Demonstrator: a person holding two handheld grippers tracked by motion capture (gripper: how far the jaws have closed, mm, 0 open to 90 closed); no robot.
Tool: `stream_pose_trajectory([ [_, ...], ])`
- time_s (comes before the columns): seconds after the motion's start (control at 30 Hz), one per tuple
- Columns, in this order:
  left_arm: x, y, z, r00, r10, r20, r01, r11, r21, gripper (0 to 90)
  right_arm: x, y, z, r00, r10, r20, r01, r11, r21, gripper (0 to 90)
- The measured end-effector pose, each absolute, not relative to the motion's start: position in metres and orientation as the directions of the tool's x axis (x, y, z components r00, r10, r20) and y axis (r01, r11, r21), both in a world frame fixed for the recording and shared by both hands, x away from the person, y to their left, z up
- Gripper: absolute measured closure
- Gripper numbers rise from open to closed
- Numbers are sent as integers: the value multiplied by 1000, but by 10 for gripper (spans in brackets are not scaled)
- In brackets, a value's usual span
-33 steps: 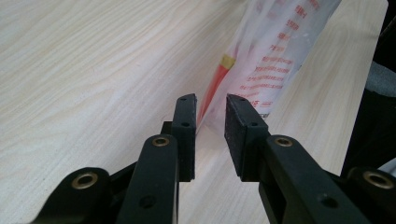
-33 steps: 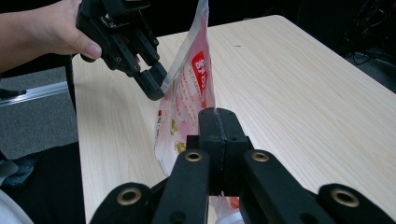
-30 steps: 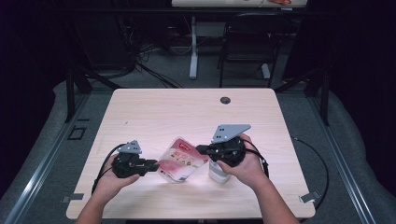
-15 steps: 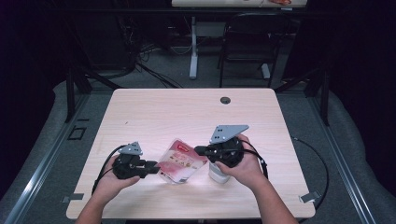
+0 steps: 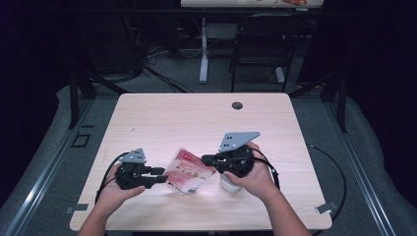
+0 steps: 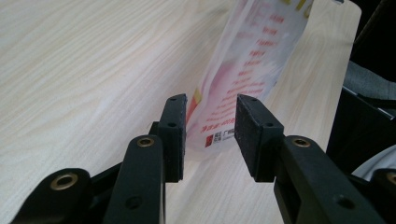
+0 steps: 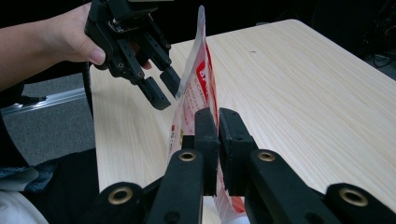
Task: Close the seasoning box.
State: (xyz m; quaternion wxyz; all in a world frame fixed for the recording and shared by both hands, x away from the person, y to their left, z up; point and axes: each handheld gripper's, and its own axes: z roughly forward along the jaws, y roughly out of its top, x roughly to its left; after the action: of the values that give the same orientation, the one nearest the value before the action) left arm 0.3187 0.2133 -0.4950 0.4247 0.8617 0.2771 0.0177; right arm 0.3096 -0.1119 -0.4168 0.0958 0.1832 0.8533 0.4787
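Table (image 5: 162,118): pale wood; the bag is held up over its near part.
Snack bag (image 5: 189,169): red and white, between both tongs.
Right gripper (image 7: 218,122): pinched on the bag's edge.
Left gripper (image 6: 210,128): just opened; the bag's end is left loose between its jaws.

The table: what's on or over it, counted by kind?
Red-and-white pouch: 1
White container under the right hand: 1
Hand-held gripper: 2, left hand-held gripper, right hand-held gripper
Total: 4

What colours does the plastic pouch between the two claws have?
The pouch is white with red and pink print, clearest in the right gripper view.
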Motion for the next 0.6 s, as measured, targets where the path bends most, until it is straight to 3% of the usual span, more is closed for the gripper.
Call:
stream_pose_trajectory([
  [0.6, 315, 222, -493, 851, 482, -207, 452, -473, 756, 613, 313, -82, -412, -938, 344, 41, 207, 464, 861, 817],
])
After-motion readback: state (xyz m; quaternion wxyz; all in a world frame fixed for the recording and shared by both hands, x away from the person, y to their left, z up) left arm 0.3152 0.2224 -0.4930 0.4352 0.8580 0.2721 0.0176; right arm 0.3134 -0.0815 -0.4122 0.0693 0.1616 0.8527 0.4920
